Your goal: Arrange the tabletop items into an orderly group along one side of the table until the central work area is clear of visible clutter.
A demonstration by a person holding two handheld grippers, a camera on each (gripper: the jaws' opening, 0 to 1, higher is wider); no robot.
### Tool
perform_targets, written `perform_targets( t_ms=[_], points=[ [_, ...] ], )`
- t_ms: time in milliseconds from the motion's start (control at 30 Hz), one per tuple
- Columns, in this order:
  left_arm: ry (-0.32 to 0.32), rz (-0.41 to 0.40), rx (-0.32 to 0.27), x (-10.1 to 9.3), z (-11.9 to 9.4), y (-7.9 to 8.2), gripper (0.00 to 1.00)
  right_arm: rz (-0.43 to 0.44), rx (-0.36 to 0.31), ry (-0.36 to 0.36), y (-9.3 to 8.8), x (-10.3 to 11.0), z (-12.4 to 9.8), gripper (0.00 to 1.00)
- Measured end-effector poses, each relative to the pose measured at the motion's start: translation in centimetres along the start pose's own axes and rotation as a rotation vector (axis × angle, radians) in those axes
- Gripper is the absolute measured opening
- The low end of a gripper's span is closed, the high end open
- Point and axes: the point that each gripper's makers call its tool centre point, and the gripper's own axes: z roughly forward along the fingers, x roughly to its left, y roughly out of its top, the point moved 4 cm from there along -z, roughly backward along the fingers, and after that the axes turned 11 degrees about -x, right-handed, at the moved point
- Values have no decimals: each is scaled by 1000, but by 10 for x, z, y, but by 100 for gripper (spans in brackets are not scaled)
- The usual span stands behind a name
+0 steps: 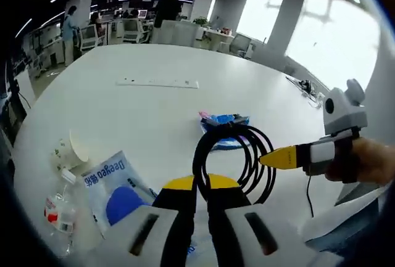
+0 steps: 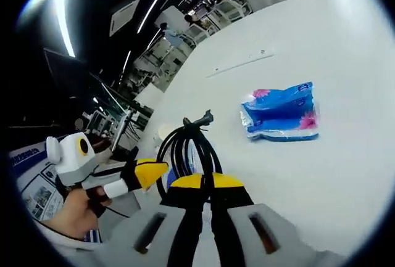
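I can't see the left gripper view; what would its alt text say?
A pair of tongs rising from the bottom edge is shut on a coiled black cable above a white table, with a second pair reaching in from the right. A paper cup, white-and-blue pouch and blue packet lie nearby.

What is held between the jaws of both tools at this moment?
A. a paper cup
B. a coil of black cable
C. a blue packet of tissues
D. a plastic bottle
B: the coil of black cable rises from the closed jaws of the left tool, and in the right gripper view the same cable sits in the closed jaws of the right tool; the cup, packet and bottle lie apart on the table.
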Motion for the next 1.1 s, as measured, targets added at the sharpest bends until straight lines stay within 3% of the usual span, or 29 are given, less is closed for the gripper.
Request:
perform_targets(
  t_ms=[633, 1100],
  points=[
    [-107, 79, 106, -28, 23, -19, 4, 47, 2, -90, -7, -36, -18, 0],
    [-139, 78, 175, -31, 42, -35, 5, 70, 20, -152, -13, -58, -11, 0]
  ],
)
